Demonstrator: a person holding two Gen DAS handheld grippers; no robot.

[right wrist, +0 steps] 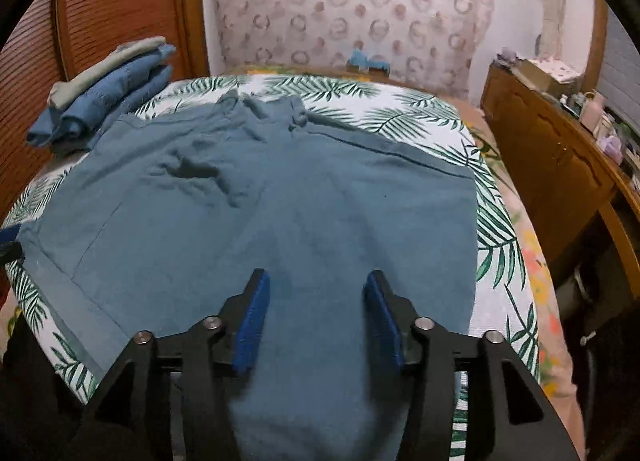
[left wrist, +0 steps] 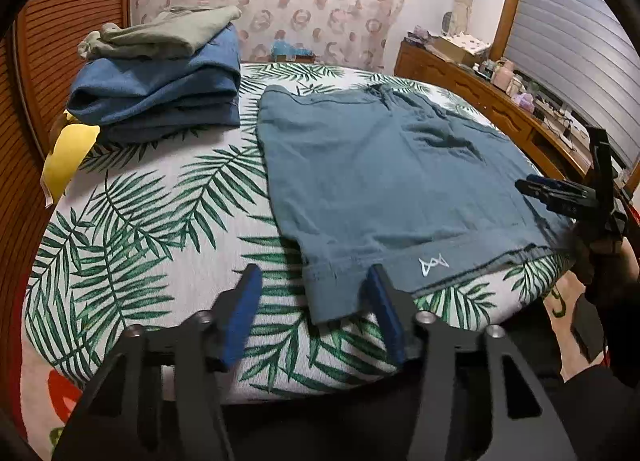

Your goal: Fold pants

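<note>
Palm-leaf bedsheet (left wrist: 152, 229) w/ teal pants (left wrist: 380, 181) flat at centre, folded pile (left wrist: 160, 81) at 10 o'clock. Left gripper (left wrist: 316, 317) jaws apart over hem corner; right gripper (right wrist: 316, 317) jaws apart above pants, nothing clamped.

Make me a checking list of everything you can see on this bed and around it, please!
Surface: leaf-print bed cover, mostly flat.
Job's things: teal pants spread flat, some wrinkles near the waistband; white logo by the near hem.
Clutter: stack of folded clothes, blue under grey-green, at the far left corner; yellow item beside it.
Grippers: left tool open, the near hem corner between its pads, not pinched; right tool open above the pants, holding nothing.
Cables: nothing seen on the bed; some on the dresser, too small to be sure.
Surroundings: patterned curtain, slatted wooden door, crowded wooden dresser.
</note>
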